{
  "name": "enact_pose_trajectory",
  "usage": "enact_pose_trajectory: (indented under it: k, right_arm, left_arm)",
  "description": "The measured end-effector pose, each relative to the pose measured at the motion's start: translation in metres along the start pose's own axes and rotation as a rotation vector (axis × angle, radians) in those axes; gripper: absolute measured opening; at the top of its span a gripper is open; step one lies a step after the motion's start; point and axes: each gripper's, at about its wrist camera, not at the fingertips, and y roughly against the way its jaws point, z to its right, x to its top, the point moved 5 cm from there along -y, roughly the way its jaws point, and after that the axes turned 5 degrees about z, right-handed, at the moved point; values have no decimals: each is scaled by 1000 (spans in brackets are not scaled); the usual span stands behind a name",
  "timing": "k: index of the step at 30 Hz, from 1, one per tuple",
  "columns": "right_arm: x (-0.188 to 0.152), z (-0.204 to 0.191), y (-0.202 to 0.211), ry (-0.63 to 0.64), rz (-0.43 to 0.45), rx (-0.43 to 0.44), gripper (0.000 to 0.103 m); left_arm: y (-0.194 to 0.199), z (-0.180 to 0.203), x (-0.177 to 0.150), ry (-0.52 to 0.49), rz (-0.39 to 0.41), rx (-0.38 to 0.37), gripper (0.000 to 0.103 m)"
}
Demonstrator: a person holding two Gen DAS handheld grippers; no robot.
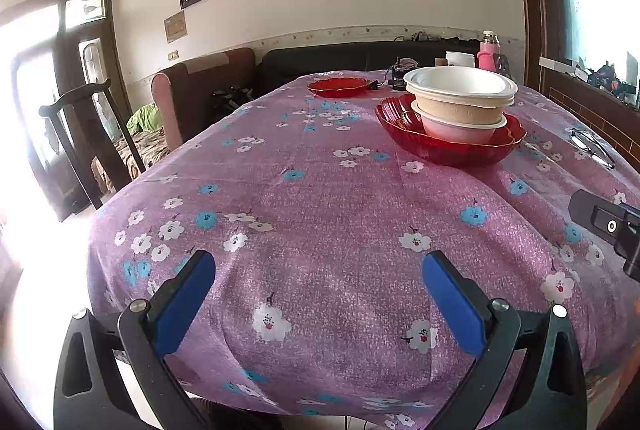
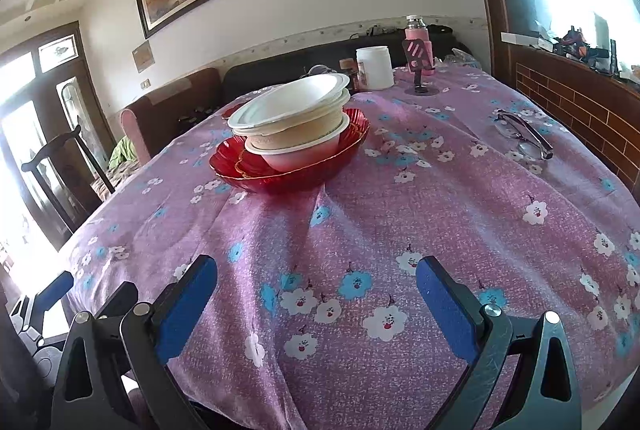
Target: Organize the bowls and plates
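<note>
A stack of white and tan bowls (image 1: 460, 106) sits in a red glass dish (image 1: 448, 146) on the purple floral tablecloth (image 1: 320, 210). A second red plate (image 1: 338, 87) lies alone farther back. My left gripper (image 1: 318, 276) is open and empty near the table's front edge. In the right wrist view the bowl stack (image 2: 292, 122) in the red dish (image 2: 288, 170) stands ahead, left of centre. My right gripper (image 2: 316, 278) is open and empty over the cloth at the front. Part of the right gripper's body (image 1: 608, 226) shows at the right edge of the left view.
Eyeglasses (image 2: 524, 138) lie at the right. A white jar (image 2: 374, 68), a pink bottle (image 2: 418, 34) and a phone stand (image 2: 420, 70) stand at the back. A brick-patterned ledge (image 2: 580, 102) borders the right side. A dark chair (image 1: 80, 134) stands to the left.
</note>
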Motion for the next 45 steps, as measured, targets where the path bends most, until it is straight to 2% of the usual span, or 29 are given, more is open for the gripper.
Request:
enact_pose_trajectory:
  k: [8, 13, 21, 34, 45]
  right_arm:
    - [-2, -3, -2, 13, -5, 2, 101]
    - [-7, 3, -10, -11, -46, -9, 101]
    - [-11, 3, -17, -2, -77, -27, 101]
    - [-24, 11, -32, -29, -162, -51, 101]
    - [-25, 8, -37, 17, -179, -56, 103]
  left_arm:
    - [1, 6, -1, -21, -3, 5, 103]
    - [5, 10, -3, -58, -1, 35, 103]
    - [-1, 8, -9, -52, -52, 15, 103]
    - [1, 8, -9, -59, -47, 23, 103]
    - [0, 9, -9, -58, -55, 19, 103]
